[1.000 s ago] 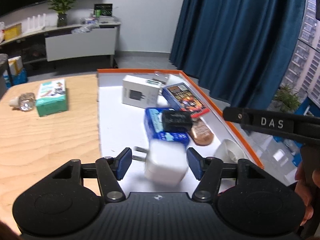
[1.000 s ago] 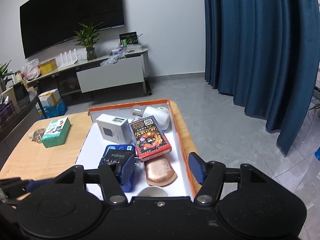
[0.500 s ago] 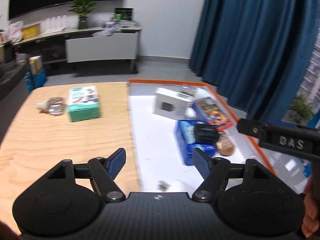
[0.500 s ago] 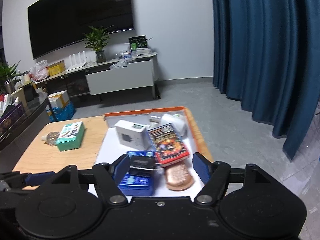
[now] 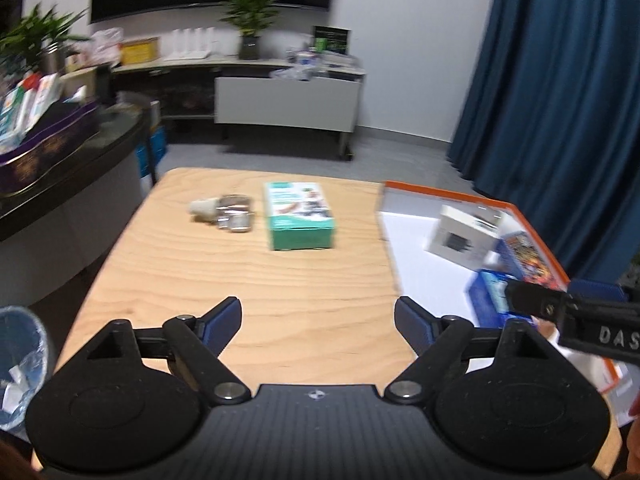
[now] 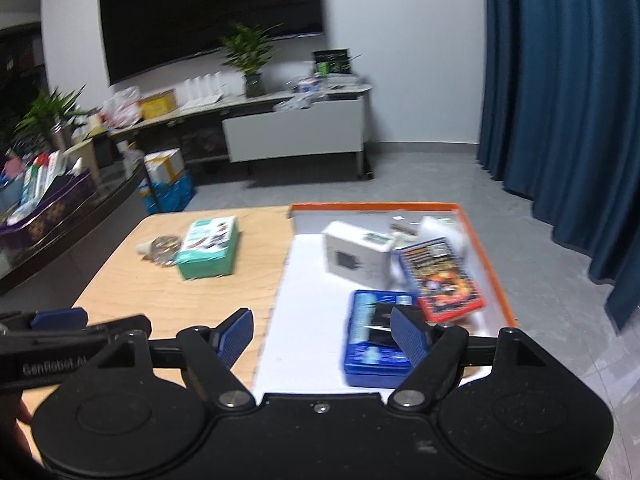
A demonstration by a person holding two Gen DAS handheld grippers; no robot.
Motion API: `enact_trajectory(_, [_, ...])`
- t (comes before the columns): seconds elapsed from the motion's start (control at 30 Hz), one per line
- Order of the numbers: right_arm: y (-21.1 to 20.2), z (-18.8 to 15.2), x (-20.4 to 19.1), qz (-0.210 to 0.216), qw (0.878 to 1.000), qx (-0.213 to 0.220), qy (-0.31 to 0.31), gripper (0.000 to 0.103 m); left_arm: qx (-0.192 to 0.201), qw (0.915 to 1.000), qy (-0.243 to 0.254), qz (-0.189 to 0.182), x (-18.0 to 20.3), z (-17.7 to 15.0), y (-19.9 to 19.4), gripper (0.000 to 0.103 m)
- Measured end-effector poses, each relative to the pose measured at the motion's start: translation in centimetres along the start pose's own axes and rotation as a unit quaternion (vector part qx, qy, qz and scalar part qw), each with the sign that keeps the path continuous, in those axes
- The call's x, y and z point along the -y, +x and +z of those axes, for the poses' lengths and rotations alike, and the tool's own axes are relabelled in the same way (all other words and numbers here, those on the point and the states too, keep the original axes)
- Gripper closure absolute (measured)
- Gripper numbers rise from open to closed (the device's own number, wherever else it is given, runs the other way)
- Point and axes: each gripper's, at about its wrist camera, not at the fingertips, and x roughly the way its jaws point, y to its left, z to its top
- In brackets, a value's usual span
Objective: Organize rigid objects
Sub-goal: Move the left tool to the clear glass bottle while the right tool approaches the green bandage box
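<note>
Green box (image 5: 300,220) lay flat on plywood table (image 5: 248,280), long axis running away from camera, beside small, blurred, possibly glass bottle (image 5: 224,214). Orange-rimmed white tray (image 6: 486,248) held white box (image 6: 356,252), blue case (image 6: 376,340), red card pack (image 6: 442,276). Left gripper (image 5: 318,320), right gripper (image 6: 322,330) both gaped wide, empty. Blue curtain (image 6: 568,92) behind.

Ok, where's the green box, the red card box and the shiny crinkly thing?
green box (image 6: 208,246), right wrist view, on its printed top face.
red card box (image 6: 440,276), right wrist view, middle of its picture cover.
shiny crinkly thing (image 5: 235,213), left wrist view, on its silvery middle.
</note>
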Motion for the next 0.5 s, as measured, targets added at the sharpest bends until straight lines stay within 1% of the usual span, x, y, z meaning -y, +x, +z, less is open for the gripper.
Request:
enact_trajectory(0.37, [3.7, 0.5, -5.7, 0.042, 0.998, -0.026, -0.044, 0.013, -0.004, 0.9978, -0.053, 0.041, -6.0, 0.4, 1.1, 0.016])
enact_trajectory(0.5, [4.5, 0.7, -6.8, 0.055, 0.997, -0.027, -0.050, 0.013, 0.000, 0.9969, -0.057, 0.055, -7.4, 1.0, 2.4, 0.011])
